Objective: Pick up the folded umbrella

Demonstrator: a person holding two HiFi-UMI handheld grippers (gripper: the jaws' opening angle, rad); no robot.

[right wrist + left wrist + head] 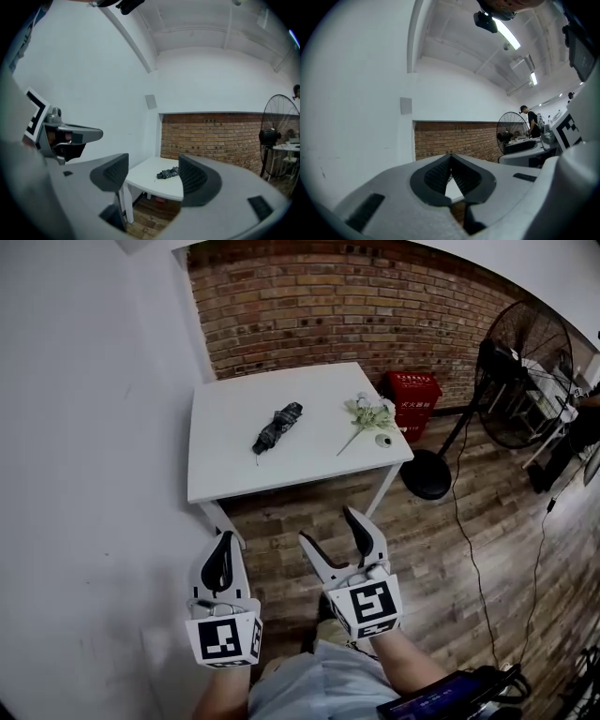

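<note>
A dark folded umbrella point(277, 427) lies on the white table point(225, 460), a little left of its middle. Through the right gripper view the umbrella point(168, 173) shows far off between the jaws. My left gripper point(221, 547) hangs short of the table's near edge over the wooden floor, its jaws shut with nothing in them. To its right my right gripper point(330, 533) stands open and empty, also well short of the table. In the left gripper view the left gripper point(451, 169) has its pads meeting at the tips.
A bunch of pale flowers point(368, 414) and a small round object point(383, 441) lie at the table's right side. A red bin point(412, 401) stands behind by the brick wall. A floor fan point(511, 381) with a trailing cable is at the right. White wall runs along the left.
</note>
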